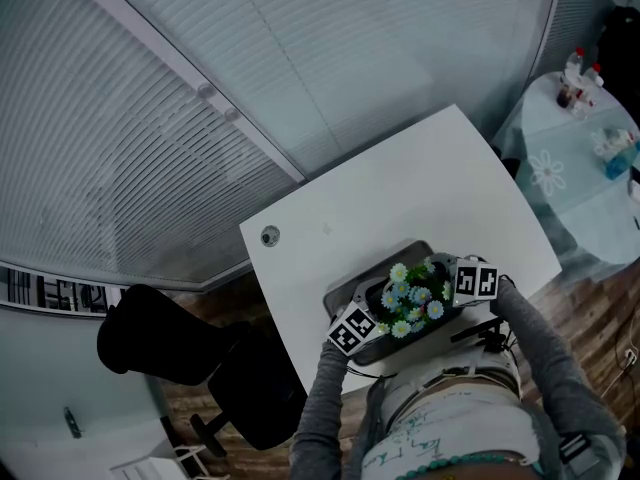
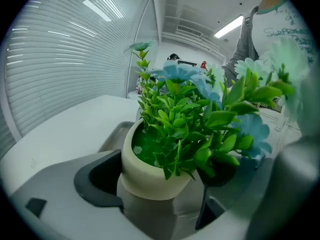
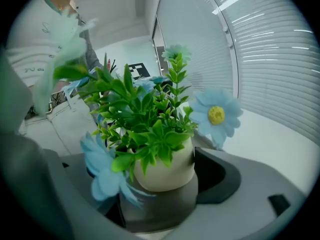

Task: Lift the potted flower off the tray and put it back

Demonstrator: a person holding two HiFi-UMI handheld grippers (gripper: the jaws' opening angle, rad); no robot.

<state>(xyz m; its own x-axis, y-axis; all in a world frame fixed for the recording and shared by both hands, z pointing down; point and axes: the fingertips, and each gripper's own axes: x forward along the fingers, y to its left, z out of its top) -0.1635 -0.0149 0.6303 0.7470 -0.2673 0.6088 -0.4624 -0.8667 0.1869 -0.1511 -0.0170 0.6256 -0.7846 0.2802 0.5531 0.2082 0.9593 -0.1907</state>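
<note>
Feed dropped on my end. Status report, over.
Left gripper and right gripper open, either side of potted flower. Flower sits on tray. Nothing blocking.

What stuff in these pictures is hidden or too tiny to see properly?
- Head view: the flowers cover the pot and most of the tray.
- Right gripper view: a blue flower hides one pad of the right gripper.
- Left gripper view: leaves partly hide one pad of the left gripper.
- Head view: bottles on the round table are too small to identify.
</note>
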